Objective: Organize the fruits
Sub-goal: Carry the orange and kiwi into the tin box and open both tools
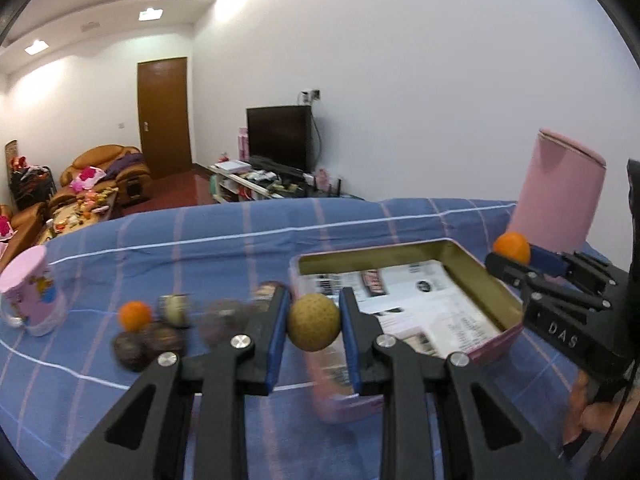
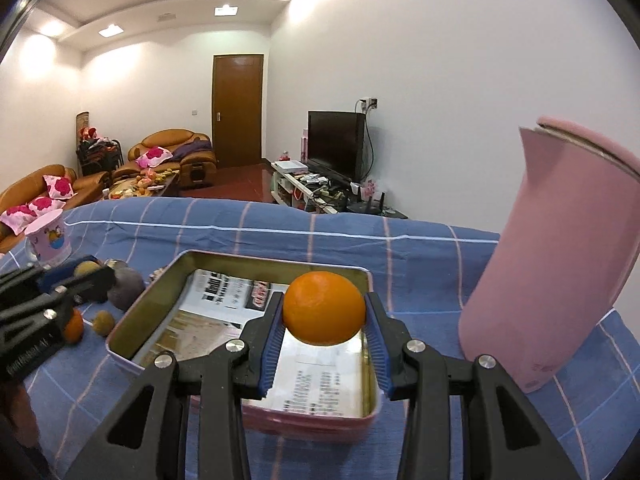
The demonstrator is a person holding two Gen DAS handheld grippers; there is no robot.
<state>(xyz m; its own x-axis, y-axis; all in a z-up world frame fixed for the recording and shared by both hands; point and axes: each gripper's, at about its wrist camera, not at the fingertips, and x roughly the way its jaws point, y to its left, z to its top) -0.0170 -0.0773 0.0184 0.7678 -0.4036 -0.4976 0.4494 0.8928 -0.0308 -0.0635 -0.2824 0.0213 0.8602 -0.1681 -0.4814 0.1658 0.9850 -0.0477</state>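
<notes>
The letters "DAS" stand in white on the right gripper's [image 1: 510,258] black body.

Tin [image 2: 362,278] lies between mug [image 2: 48,240] and jug [image 2: 560,260].

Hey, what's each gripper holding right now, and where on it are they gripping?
The left gripper pinches a tan round fruit by its two sides; the right gripper clamps an orange by its two sides, above the open tin.

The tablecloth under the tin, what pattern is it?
The tablecloth is blue with a pink and white check, clearest in the right wrist view.
</notes>
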